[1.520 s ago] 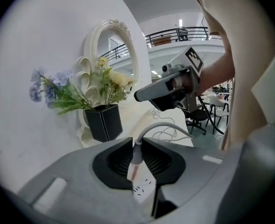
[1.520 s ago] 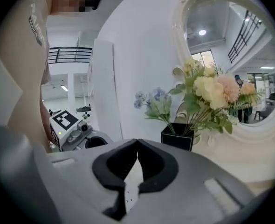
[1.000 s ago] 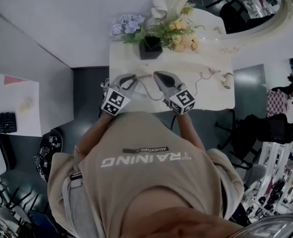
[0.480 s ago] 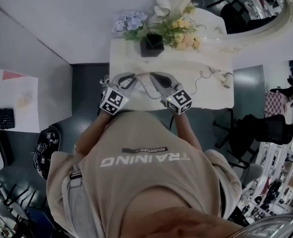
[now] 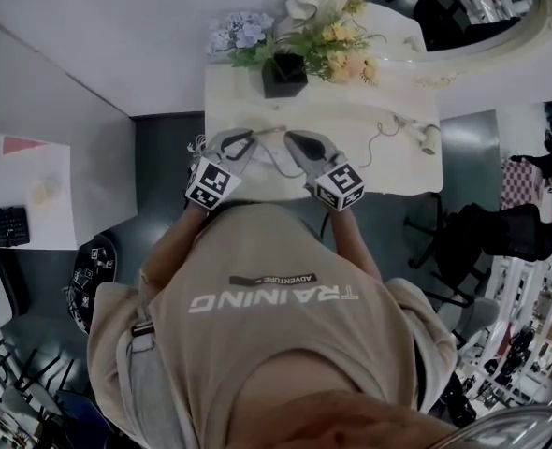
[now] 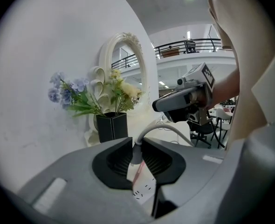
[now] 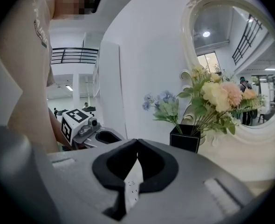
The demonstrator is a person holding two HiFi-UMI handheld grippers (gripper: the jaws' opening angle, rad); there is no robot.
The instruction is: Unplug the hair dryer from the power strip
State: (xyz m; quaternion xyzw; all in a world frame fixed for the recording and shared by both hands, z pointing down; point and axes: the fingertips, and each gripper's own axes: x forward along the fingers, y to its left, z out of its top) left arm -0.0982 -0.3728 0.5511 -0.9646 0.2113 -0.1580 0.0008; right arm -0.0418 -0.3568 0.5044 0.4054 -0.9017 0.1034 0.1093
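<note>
My left gripper (image 6: 136, 149) is shut on the grey plug (image 6: 136, 154) of the hair dryer's cord (image 6: 163, 129). The plug stands over the white power strip (image 6: 143, 185). From there the cord arches up and off to the right. My right gripper (image 7: 137, 144) is shut with its tips touching, and the power strip (image 7: 131, 186) shows below through the gap in its jaws. In the head view, both grippers, left (image 5: 246, 139) and right (image 5: 293, 139), are side by side at the near edge of the white table (image 5: 398, 183). The hair dryer (image 5: 429, 139) lies at the table's right end.
A black vase of flowers (image 5: 283, 75) stands at the back of the table, beside an oval white-framed mirror (image 5: 463, 26) against the wall. A black chair (image 5: 501, 237) is to the right of the table. Dark floor lies to the left.
Both grippers stay at the power strip in nearly the same place. Only the head view has shifted slightly.
</note>
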